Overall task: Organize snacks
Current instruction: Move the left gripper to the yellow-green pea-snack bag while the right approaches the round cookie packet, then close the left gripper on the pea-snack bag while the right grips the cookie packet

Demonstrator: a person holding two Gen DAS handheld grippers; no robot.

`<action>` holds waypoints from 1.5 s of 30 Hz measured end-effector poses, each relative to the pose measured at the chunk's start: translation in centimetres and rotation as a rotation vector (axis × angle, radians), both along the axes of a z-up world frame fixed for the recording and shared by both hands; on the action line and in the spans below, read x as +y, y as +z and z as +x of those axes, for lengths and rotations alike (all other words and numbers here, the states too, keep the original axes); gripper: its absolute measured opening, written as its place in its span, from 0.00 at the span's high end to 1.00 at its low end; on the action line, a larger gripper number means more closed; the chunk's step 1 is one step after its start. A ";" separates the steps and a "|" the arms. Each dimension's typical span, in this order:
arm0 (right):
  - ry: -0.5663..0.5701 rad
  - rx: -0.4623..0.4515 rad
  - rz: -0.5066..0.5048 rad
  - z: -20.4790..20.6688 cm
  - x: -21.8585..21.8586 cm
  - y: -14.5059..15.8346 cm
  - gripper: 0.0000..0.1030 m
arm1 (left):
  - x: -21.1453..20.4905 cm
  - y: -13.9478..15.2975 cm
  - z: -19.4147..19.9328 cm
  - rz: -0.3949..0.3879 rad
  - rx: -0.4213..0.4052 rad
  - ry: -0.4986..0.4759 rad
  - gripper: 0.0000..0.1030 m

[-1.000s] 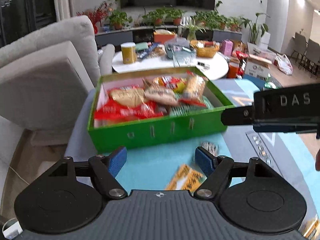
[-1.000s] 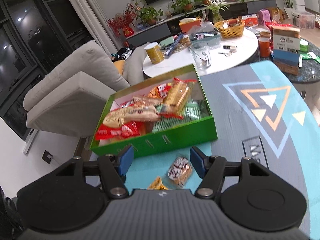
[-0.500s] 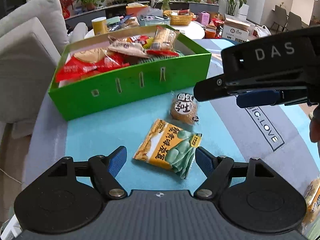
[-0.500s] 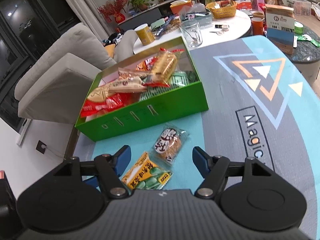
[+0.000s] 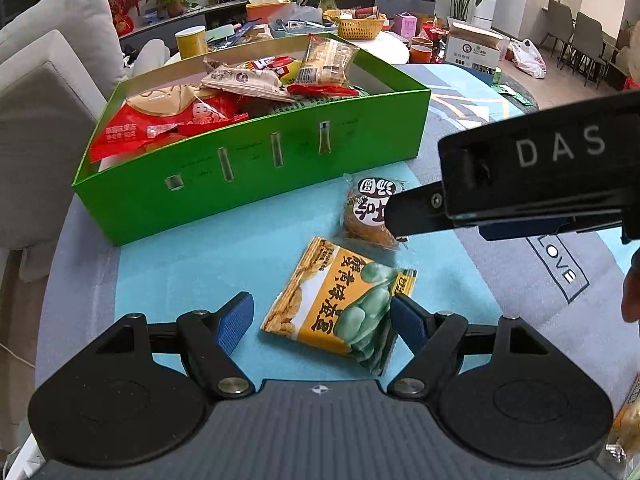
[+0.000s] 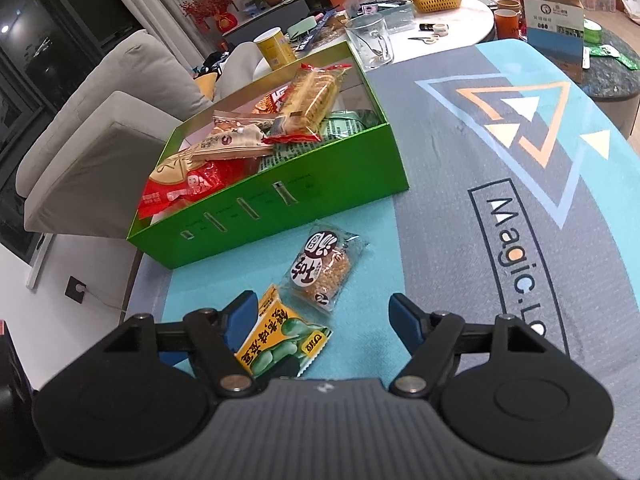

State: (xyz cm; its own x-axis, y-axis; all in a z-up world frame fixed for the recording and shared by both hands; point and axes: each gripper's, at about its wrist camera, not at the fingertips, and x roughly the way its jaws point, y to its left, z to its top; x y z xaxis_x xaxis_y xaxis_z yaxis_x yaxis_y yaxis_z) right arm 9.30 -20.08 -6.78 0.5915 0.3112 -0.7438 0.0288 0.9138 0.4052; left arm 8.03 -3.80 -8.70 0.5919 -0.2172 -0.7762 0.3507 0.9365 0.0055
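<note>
Both the left gripper (image 5: 318, 318) and right gripper (image 6: 322, 318) hang released over the yellow snack packet (image 5: 340, 306) on the desk (image 5: 200, 264)

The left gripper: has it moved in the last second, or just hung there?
Yes. The left gripper has come down and back from the green box, which looks farther off; the yellow pea snack packet now lies between its open fingers.

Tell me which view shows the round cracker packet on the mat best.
The right wrist view: the round cracker packet lies fully visible beyond the open right gripper, label and edges clear. In the left wrist view the same packet is partly covered by the right gripper's body crossing in front, hiding its right side.
</note>
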 end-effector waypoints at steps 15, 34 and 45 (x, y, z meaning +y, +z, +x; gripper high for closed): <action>-0.036 0.025 0.013 1.5 -0.1 -1.0 0.49 | -0.1 -0.8 0.3 -0.045 -0.005 -0.010 0.40; -0.073 0.032 -0.073 4.7 3.1 -1.6 0.49 | 3.4 0.2 -1.6 -0.089 -0.026 0.031 0.56; -0.060 0.041 -0.127 5.2 3.5 -2.3 0.50 | 2.3 0.2 -1.4 -0.003 -0.043 0.020 0.31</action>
State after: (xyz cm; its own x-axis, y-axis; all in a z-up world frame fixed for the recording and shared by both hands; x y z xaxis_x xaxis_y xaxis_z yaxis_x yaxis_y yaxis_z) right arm 14.47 -16.57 -9.05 0.5749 0.1779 -0.7986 0.0992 0.9537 0.2839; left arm 6.66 -1.49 -8.48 0.6289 -0.2071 -0.7494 0.3314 0.9433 0.0175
